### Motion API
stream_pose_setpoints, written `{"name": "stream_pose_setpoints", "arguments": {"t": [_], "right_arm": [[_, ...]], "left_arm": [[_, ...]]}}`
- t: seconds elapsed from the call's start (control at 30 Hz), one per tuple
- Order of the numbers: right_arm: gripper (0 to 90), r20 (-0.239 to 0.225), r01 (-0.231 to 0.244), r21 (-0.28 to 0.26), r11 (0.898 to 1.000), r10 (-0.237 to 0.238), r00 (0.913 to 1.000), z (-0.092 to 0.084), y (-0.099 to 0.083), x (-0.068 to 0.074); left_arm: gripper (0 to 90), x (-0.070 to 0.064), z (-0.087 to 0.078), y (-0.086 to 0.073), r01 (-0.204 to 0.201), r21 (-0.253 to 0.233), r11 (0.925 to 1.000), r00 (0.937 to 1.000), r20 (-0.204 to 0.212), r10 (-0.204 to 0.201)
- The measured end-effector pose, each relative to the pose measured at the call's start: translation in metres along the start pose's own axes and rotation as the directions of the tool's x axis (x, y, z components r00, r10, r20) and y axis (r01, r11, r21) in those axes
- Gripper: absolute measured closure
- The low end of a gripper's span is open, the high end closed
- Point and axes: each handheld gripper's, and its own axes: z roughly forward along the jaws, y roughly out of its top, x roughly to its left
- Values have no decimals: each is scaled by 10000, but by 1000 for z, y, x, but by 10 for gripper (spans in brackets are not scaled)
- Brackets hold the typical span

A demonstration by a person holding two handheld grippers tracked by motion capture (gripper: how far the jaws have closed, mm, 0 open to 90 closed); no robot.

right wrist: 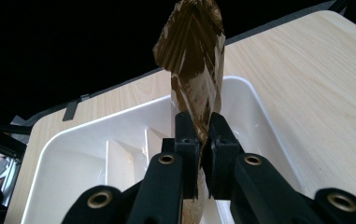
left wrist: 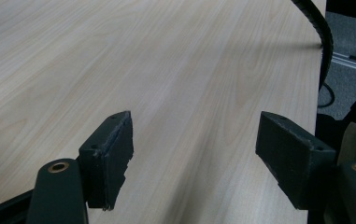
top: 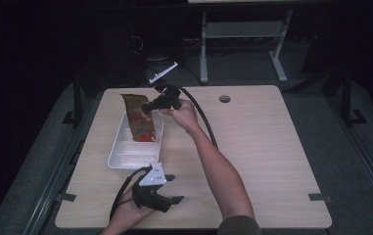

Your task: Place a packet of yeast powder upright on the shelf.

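Right gripper (top: pixel 151 108) fingers pinch a brown packet (top: pixel 138 117) over the white tray (top: pixel 118 147); left gripper (top: pixel 172 188) fingers spread.

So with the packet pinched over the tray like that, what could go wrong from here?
1. The right gripper pinches the brown snack packet by a thin crinkled fold, so it might slip out or tear.
2. The packet looks longer than the white tray's divided compartments, so it may snag on a divider or hang over the rim.
3. The left gripper is open over the table, not steadying the tray, which could shift.
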Motion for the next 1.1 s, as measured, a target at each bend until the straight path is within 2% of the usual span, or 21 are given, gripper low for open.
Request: {"name": "stream_pose_setpoints", "arguments": {"t": [0.33, 0.83, 1.1], "right_arm": [[842, -15, -95, 46, 9999, 95, 10000, 5, -5, -1], [836, -263, -596, -37, 9982, 595, 9979, 14, -21, -10], [820, -291, -697, -13, 9976, 696, 9971, 15, -24, -11]], "left_arm": [[267, 0, 0, 0, 0, -8, 10000, 10000, -10, 0], [267, 0, 2, 0, -35, 50, 10000, 10000, 44, 35], [267, 0, 2, 0, -47, 55, 10000, 10000, 63, 47]]}}
